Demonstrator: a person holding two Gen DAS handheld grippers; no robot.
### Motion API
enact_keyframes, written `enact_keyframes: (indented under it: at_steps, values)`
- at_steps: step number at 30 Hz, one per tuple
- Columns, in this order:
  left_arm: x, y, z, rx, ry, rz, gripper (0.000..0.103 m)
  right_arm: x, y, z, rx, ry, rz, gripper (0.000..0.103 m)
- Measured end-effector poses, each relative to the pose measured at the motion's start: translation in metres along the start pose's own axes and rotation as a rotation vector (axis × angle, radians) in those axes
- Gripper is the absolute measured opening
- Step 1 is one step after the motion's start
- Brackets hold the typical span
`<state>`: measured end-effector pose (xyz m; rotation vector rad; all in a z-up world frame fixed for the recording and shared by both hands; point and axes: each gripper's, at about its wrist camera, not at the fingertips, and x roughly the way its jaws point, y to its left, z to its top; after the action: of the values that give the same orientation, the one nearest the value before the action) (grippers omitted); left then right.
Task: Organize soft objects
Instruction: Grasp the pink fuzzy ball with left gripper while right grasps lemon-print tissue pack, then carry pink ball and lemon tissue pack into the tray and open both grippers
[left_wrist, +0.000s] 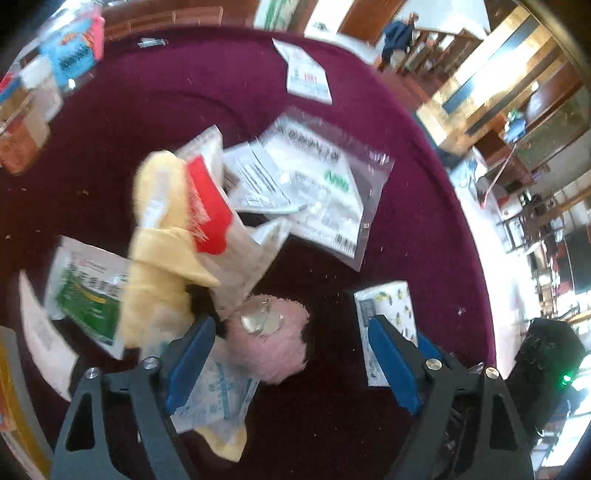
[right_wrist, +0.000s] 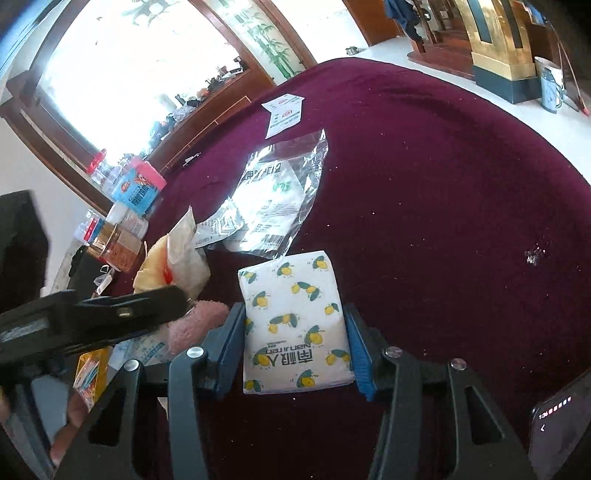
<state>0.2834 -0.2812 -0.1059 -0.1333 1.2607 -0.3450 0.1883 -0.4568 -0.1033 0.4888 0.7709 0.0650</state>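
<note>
Right tool (right_wrist: 295, 347) straddles the white tissue pack printed with yellow lemons (right_wrist: 293, 321), low centre of the right view on the maroon cloth-covered counter (right_wrist: 443, 221); its blue pads sit at both long edges, though real pinching I cannot tell. Best move, I'd judge: squeeze evenly at mid-length so the soft pack doesn't buckle, then lift straight. Left tool (left_wrist: 291, 354) hangs spread wide, empty, over the fluffy pink plush (left_wrist: 273, 343) at lower centre of the left view.
</note>
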Motion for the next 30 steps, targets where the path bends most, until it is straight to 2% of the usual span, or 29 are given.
enact_keyframes:
  at_steps: [1, 3, 9, 11, 14, 16, 20, 24, 27, 30]
  values:
    - [0.002, -0.002, 0.0, 0.013, 0.004, 0.014, 0.078, 0.0, 0.0, 0.0, 0.0, 0.0, -0.001, 0.05]
    - [0.007, -0.004, -0.001, 0.025, 0.014, 0.051, 0.076, 0.0, -0.003, 0.0, 0.007, 0.001, 0.006, 0.051]
    - [0.013, -0.007, -0.006, 0.086, -0.008, 0.168, 0.057, 0.0, -0.006, 0.001, 0.029, 0.0, 0.022, 0.051]
    - [0.014, -0.006, -0.008, 0.098, -0.011, 0.184, 0.043, -0.001, -0.007, 0.001, 0.038, 0.0, 0.029, 0.051]
    - [0.015, -0.004, -0.011, 0.123, -0.011, 0.172, 0.036, -0.001, -0.008, 0.002, 0.041, 0.0, 0.032, 0.051]
    - [0.01, 0.0, -0.012, 0.101, -0.008, 0.145, 0.027, -0.001, -0.008, 0.002, 0.049, 0.0, 0.039, 0.051]
    - [-0.011, 0.01, -0.015, 0.028, -0.021, 0.036, 0.026, -0.004, -0.007, 0.003, 0.048, -0.014, 0.066, 0.051]
    - [-0.04, 0.022, -0.026, -0.049, -0.051, -0.135, 0.026, -0.01, 0.002, 0.004, 0.006, -0.044, 0.121, 0.051]
    - [-0.056, 0.036, -0.044, -0.12, -0.036, -0.299, 0.026, -0.013, 0.011, 0.003, -0.032, -0.051, 0.155, 0.051]
    - [-0.063, 0.043, -0.064, -0.171, -0.006, -0.392, 0.026, -0.013, 0.02, 0.001, -0.073, -0.049, 0.179, 0.051]
